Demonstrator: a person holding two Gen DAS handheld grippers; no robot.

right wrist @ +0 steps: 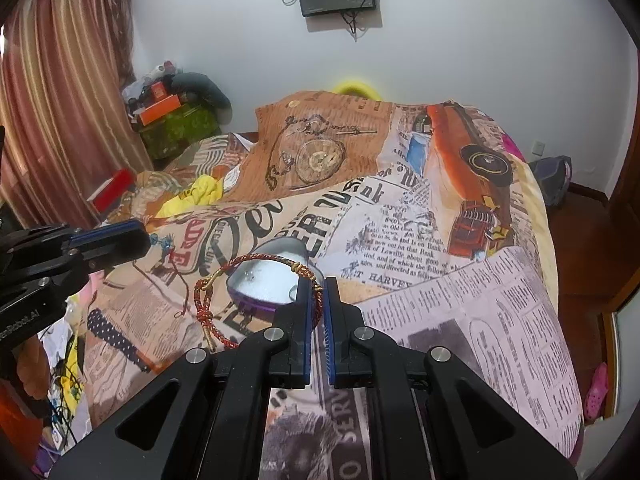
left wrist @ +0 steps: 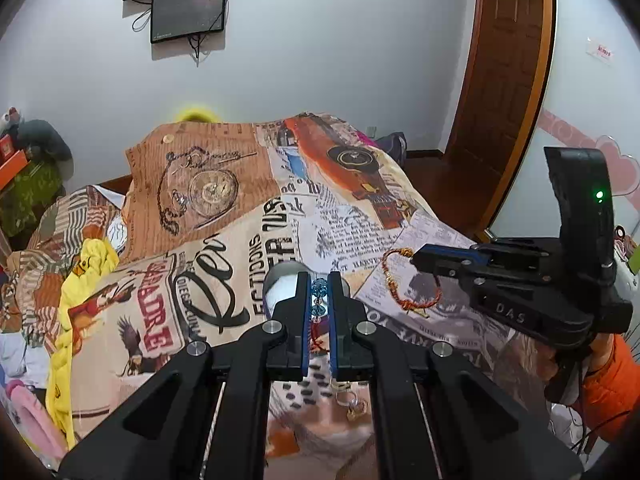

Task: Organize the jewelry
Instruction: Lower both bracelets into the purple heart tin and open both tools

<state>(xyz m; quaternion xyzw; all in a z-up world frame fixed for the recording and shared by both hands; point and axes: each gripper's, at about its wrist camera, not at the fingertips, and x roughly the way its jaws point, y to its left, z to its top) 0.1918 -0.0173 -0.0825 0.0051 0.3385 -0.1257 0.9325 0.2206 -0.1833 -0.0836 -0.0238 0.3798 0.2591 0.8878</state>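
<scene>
Holding red-gold braided cord bracelet (right wrist: pixel 256 292) in your right gripper (right wrist: pixel 318 304) jaws; left gripper (left wrist: pixel 319 300) jaws pinch blue crystal bead string (left wrist: pixel 319 294); open heart-shaped tin box (right wrist: pixel 272 280) just beyond both.

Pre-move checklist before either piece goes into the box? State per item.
1. Right gripper clamped on red-and-gold braided cord bracelet: ok.
2. Left gripper clamped on blue crystal bead string with red cord: ok.
3. Heart-shaped purple box with white lining open: ok.
4. Bracelet clear of box rim: cannot tell.
5. Loose gold rings on printed bedspread gathered: not ok.
</scene>
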